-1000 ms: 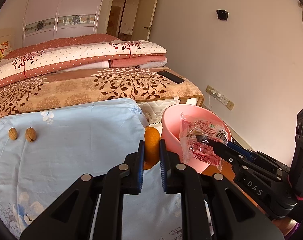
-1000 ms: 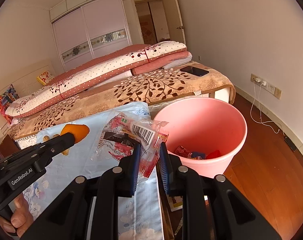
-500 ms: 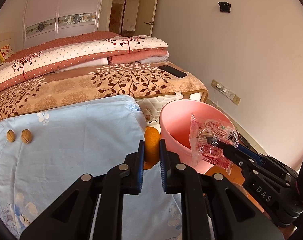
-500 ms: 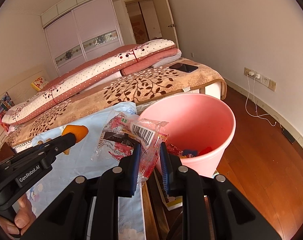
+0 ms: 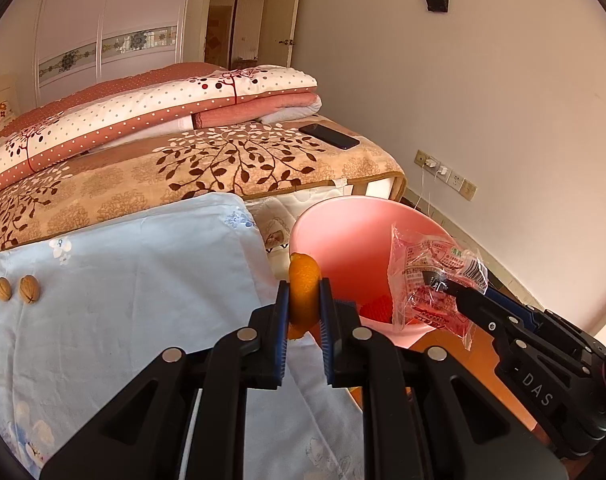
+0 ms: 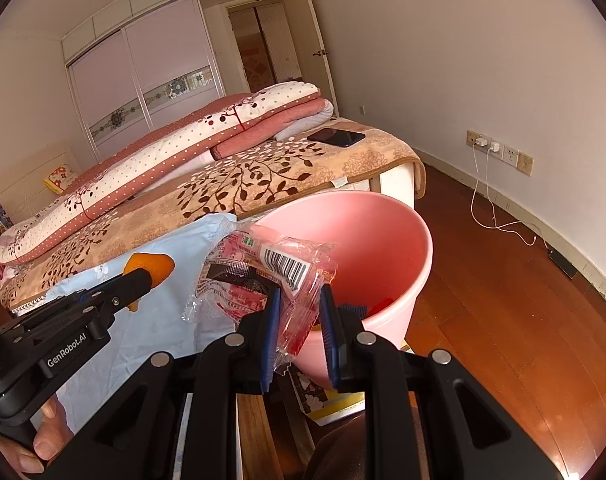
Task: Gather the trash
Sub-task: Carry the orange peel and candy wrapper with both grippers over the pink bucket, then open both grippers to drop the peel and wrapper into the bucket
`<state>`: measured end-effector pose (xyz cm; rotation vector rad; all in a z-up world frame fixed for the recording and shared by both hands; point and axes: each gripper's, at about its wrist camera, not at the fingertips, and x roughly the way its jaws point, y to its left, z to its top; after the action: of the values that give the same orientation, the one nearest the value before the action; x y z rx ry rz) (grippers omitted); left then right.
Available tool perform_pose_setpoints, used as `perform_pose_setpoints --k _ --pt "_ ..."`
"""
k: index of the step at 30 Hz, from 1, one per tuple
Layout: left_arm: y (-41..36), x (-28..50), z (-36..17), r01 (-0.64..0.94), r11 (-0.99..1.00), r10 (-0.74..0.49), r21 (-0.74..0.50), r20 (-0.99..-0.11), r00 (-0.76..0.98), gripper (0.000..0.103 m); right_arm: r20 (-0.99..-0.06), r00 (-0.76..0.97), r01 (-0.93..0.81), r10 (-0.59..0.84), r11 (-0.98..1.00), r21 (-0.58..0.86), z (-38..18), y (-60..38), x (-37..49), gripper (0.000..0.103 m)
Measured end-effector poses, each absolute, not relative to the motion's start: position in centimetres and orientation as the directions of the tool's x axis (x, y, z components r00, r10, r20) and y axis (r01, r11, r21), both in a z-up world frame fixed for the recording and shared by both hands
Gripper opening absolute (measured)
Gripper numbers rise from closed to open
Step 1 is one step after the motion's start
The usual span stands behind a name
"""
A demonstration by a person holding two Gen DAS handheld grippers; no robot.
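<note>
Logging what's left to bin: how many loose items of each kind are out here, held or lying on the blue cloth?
Orange peel, held in the left claw: 1
Plastic wrapper, between the right claw fingers: 1
Walnuts on the blue cloth: 2
Total: 4

Orange peel, snack wrapper and pink bin

The curled orange peel (image 5: 303, 294) stands upright, pinched between the left tool (image 5: 304, 312) blades just beside the bin's rim. The crinkled clear-and-red wrapper (image 6: 263, 280), barcode up, hangs at the right tool (image 6: 299, 320) over the tilted pink bin (image 6: 387, 240), which holds red and blue scraps at its bottom.
</note>
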<state>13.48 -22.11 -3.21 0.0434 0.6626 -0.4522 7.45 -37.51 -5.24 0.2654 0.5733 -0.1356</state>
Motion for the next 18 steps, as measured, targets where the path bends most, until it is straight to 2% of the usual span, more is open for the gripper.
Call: perform_pose_setpoints --k 18 --pt "-25.8 16.5 -5.0 0.484 0.863 -0.461 -0.145 -0.616 0.638 0.014 -0.563 0.815 0.277 -0.133 0.944 0.178 -6.3 -41.0 10.6 0.019"
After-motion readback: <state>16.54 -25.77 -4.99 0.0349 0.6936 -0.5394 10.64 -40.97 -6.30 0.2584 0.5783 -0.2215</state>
